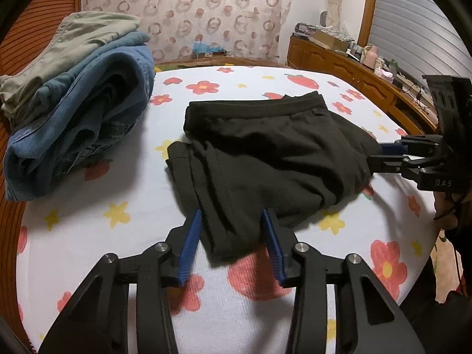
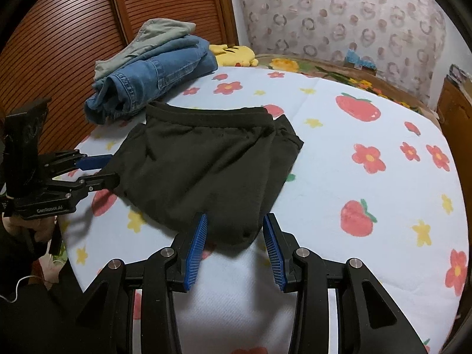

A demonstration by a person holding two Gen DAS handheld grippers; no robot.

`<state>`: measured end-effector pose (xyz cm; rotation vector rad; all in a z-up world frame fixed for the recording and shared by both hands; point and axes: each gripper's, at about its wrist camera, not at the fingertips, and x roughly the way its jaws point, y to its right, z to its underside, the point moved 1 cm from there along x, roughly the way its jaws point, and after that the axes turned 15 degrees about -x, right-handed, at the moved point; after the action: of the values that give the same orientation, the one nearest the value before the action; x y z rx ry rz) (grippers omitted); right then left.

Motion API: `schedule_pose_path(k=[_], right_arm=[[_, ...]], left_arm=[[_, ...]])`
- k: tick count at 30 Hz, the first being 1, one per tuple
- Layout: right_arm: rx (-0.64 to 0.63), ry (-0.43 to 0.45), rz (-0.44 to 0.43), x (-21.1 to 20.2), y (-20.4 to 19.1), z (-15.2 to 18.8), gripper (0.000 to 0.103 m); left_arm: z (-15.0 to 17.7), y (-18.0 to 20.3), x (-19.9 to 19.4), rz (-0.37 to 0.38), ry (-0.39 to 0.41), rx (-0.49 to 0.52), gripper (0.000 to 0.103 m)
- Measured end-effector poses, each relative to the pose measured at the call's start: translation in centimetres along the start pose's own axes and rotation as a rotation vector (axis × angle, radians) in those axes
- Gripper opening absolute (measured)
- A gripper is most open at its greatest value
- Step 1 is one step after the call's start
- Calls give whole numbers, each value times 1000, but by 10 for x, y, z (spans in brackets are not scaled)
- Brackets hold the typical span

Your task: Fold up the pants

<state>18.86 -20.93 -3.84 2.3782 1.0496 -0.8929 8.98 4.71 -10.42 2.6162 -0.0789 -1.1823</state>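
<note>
At frame centre, black pants lie folded, bare sheet lower right; left gripper and right gripper straddle near edges, pads unclamped.

Black pants: soft matt knit cloth. Folded jeans: rough blue denim. Bed sheet: printed cloth with a fine ribbed weave. Left gripper: matt black plastic arms, ridged blue pads, shiny metal pins. Louvred doors: glossy brown wood.
</note>
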Motion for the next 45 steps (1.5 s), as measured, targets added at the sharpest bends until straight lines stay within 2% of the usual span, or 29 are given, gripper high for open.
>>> schedule_pose_path(k=[1, 3, 6, 8, 13, 18, 27, 30, 34, 37, 39, 41, 42, 44, 45], right_arm=[[-9, 1, -10, -1, -1, 1, 22], [-42, -3, 7, -2, -5, 1, 17], [-55, 14, 23, -9, -6, 2, 12], [-59, 27, 49, -16, -7, 2, 11], [-53, 54, 67, -33, -11, 7, 10], [-49, 65, 80, -48, -20, 16, 9], [-43, 19, 72, -62, -39, 46, 10], [-52, 19, 75, -64, -39, 47, 11], [-49, 36, 77, -68, -36, 42, 16], [-51, 51, 87, -74, -33, 43, 18], [-49, 62, 92, -78, -31, 42, 18], [-47, 71, 109, -82, -29, 42, 19], [-44, 75, 119, -85, -27, 42, 22], [-43, 79, 131, -88, -24, 41, 26], [-45, 79, 137, -88, -22, 40, 26]], left_arm=[[0, -1, 0, 1, 2, -1, 39], [1, -1, -1, 0, 9, 6, 33], [0, 1, -4, 6, 25, 21, 14], [-1, -1, -6, 13, 37, 13, 8], [-1, -5, -9, -2, 54, 9, 6], [2, 0, -21, 19, 60, 21, 6], [18, 19, -36, 59, 34, 60, 6], [15, 22, -36, 51, 34, 62, 7], [9, 24, -34, 40, 30, 57, 15], [5, 23, -33, 34, 41, 55, 28], [2, 23, -33, 37, 50, 47, 47], [-2, 23, -32, 35, 57, 41, 53], [-4, 23, -29, 31, 58, 39, 65], [-9, 23, -26, 43, 58, 35, 78], [-12, 24, -22, 54, 52, 31, 79]])
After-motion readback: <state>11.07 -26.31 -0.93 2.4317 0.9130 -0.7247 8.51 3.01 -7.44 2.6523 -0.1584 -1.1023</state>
